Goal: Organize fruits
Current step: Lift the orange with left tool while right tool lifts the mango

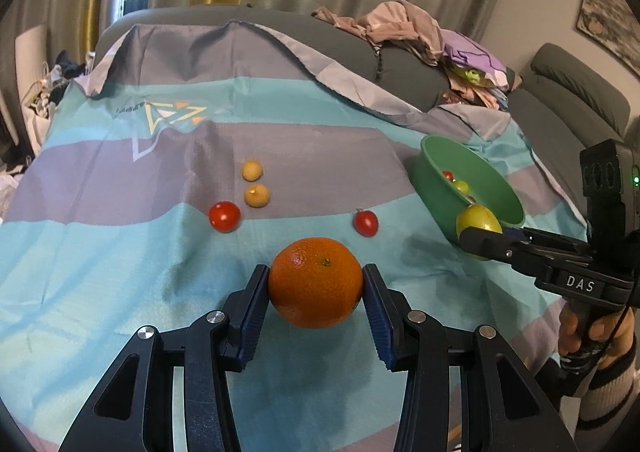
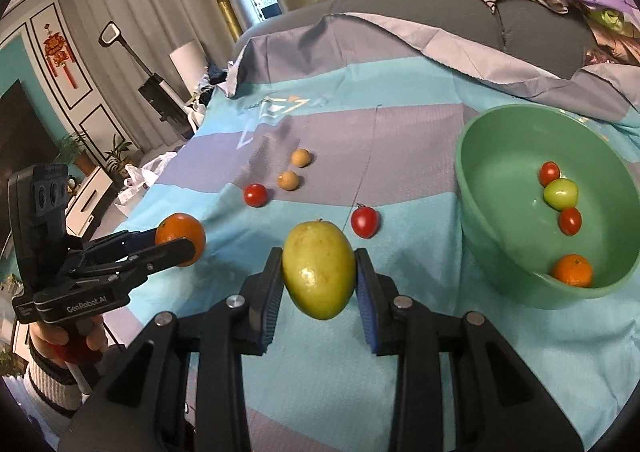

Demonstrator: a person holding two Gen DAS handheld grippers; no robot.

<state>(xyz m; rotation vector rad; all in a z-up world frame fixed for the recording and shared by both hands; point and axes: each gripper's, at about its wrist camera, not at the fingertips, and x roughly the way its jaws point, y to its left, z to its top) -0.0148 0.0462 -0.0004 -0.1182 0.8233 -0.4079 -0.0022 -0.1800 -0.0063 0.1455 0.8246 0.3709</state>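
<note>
My left gripper (image 1: 316, 284) is shut on an orange mandarin (image 1: 315, 281), lifted above the striped cloth (image 1: 120, 272). My right gripper (image 2: 318, 272) is shut on a yellow-green fruit (image 2: 319, 269), also off the cloth. In the left wrist view that yellow-green fruit (image 1: 478, 222) hangs at the near rim of the green bowl (image 1: 432, 172). The green bowl (image 2: 488, 244) holds two red tomatoes, a green tomato (image 2: 561, 193) and a small mandarin (image 2: 573, 270). On the cloth lie two red tomatoes (image 1: 225, 216) (image 1: 366, 223) and two small tan fruits (image 1: 256, 195).
A grey sofa back (image 1: 320, 40) with a pile of clothes (image 1: 420, 32) rises behind the cloth. A hand (image 1: 592, 336) in a striped sleeve holds the right gripper's handle. Curtains hang behind, and a television stand (image 2: 86, 200) stands at far left.
</note>
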